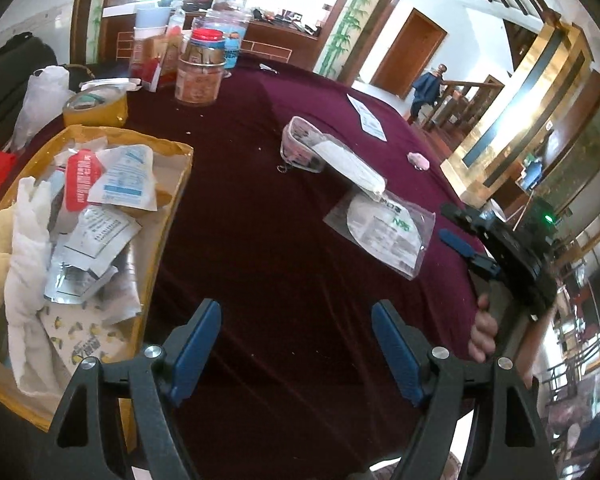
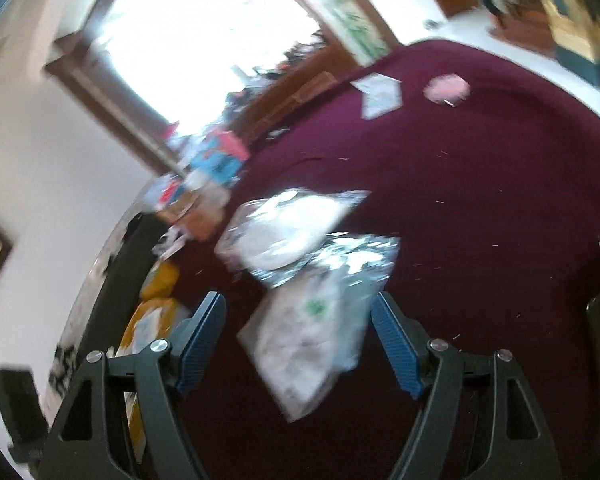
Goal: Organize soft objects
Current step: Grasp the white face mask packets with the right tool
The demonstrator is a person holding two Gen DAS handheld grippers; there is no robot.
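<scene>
Left wrist view, tray [image 1: 172, 148]: yellow, at the left edge of the table [image 1: 260, 240]; already heaped with soft things, among them a white cloth [image 1: 28, 248], a red sachet [image 1: 80, 180], several white packets [image 1: 128, 176] and a lemon-print pouch [image 1: 88, 336].
Done so far: most of the soft goods gathered in the tray, judging by the pile.
Left gripper [image 1: 296, 344]: jaws spread wide, nothing between the blue pads, only bare maroon cloth below; poised over the near edge, just right of the tray.
Left on the table, middle: clear zip pouch [image 1: 300, 148] with a flat white mask pack [image 1: 352, 168] leaning across it; N95 mask bag [image 1: 384, 232] just in front, touching or overlapping the mask pack.
Left on the table, far right edge: white paper packet [image 1: 370, 118] and a small pink soft item [image 1: 419, 160], well apart from the tray.
Not part of the sorting, apparently: jars [image 1: 204, 68] and a roll of tape [image 1: 96, 106] at the far left corner.
Right gripper [image 2: 298, 344]: seen from the left wrist view at the right edge; in its own blurred view jaws wide apart, gripping nothing, with the N95 mask bag [image 2: 316, 340] lying on the cloth between and beyond the pads.
Right wrist view, beyond: mask pack [image 2: 288, 228], paper packet [image 2: 380, 94], pink item [image 2: 447, 89], all blurred.
Remaining: roughly five loose pieces to move into the tray; N95 mask bag the likely next pick.
</scene>
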